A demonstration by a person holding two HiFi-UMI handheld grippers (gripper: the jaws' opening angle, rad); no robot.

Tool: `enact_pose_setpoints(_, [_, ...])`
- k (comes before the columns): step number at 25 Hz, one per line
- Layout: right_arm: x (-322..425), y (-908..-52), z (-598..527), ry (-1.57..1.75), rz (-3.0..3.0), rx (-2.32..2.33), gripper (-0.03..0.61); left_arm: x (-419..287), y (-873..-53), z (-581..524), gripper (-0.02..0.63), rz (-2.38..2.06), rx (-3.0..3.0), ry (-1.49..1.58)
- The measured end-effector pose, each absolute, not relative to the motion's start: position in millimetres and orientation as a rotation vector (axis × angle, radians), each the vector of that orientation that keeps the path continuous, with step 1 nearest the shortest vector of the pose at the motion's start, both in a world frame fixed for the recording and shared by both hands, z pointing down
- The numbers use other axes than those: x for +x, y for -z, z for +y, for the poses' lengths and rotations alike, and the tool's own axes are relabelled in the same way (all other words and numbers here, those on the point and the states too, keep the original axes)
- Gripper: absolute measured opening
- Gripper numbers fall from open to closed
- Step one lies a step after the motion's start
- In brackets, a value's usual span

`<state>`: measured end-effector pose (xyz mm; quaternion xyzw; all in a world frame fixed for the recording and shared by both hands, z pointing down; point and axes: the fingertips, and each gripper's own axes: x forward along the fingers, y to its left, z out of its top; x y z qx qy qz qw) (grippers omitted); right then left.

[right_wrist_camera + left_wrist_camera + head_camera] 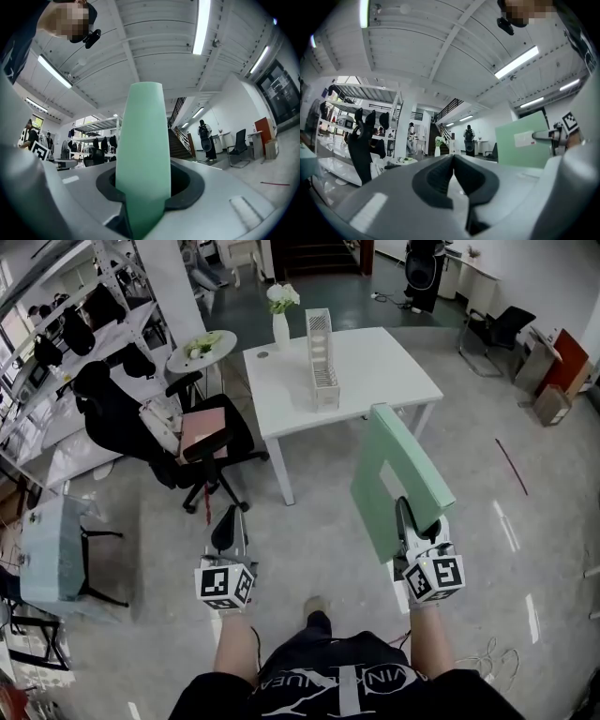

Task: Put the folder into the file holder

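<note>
The green folder (398, 479) is in the air over the floor, well short of the table. It stands on edge and leans a little to the left in the head view. The right gripper (409, 523) is clamped on its lower edge. In the right gripper view the folder rises straight up from between the jaws, with a pad pressed on each face. The left gripper (228, 527) hangs on the other side with its jaws together and nothing between them.

The file holder (321, 357) stands upright on the white table (394, 381), toward the far left part of the top, near a vase (281, 329) of flowers. An office chair (202, 442) sits off the table's left side, clear of the straight way forward.

The step in hand looks like the carry to the table, since the folder is not yet in the holder. To do it well, close the gap to the table before reaching. The grip is on one edge only, so the long free end can swing, and the wrist should move slowly. The folder probably has to be tipped over so the free end leads, then turned until its thin edge runs along a slot. Bring it over the opening and lower it straight, not at a slant. The holder looks tall and light and may slide or topple if nudged, so the empty left gripper could steady it. Keep the folder's corner away from the vase.
</note>
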<state>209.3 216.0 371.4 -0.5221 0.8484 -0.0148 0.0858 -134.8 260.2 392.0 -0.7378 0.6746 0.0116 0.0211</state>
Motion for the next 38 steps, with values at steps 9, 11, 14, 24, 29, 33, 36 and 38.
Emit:
enact_pose_setpoints(9, [167,-364,131,0.003,2.491,-1.575,0.164,-171,-393,160,0.0,2.036,-2.32,-0.066])
enact_pose_setpoints(11, [160,-361,119,-0.004,2.484,-1.572,0.164,-174,-394,145,0.0,2.022,-2.333,-0.068])
enact_pose_setpoints(14, [151,-359,106,-0.013,2.485,-1.569,0.164,-177,-397,127,0.0,2.009,-2.347,-0.071])
enact_pose_setpoints(24, [140,-354,59,0.025,2.474,-1.554,0.164,-184,-414,80,0.0,2.015,-2.395,-0.066])
enact_pose_setpoints(29, [132,-341,20,-0.002,2.479,-1.526,0.166,-187,-413,45,0.0,2.012,-2.388,-0.066])
enact_pose_setpoints(33, [126,-326,-15,-0.022,2.472,-1.503,0.164,-186,-408,13,0.0,1.973,-2.411,-0.06])
enact_pose_setpoints(36, [121,-314,-42,-0.026,2.47,-1.487,0.164,-189,-402,-16,0.0,1.976,-2.411,-0.072])
enact_pose_setpoints(38, [116,-309,-60,-0.018,2.47,-1.472,0.164,-191,-399,-33,0.0,1.981,-2.406,-0.068])
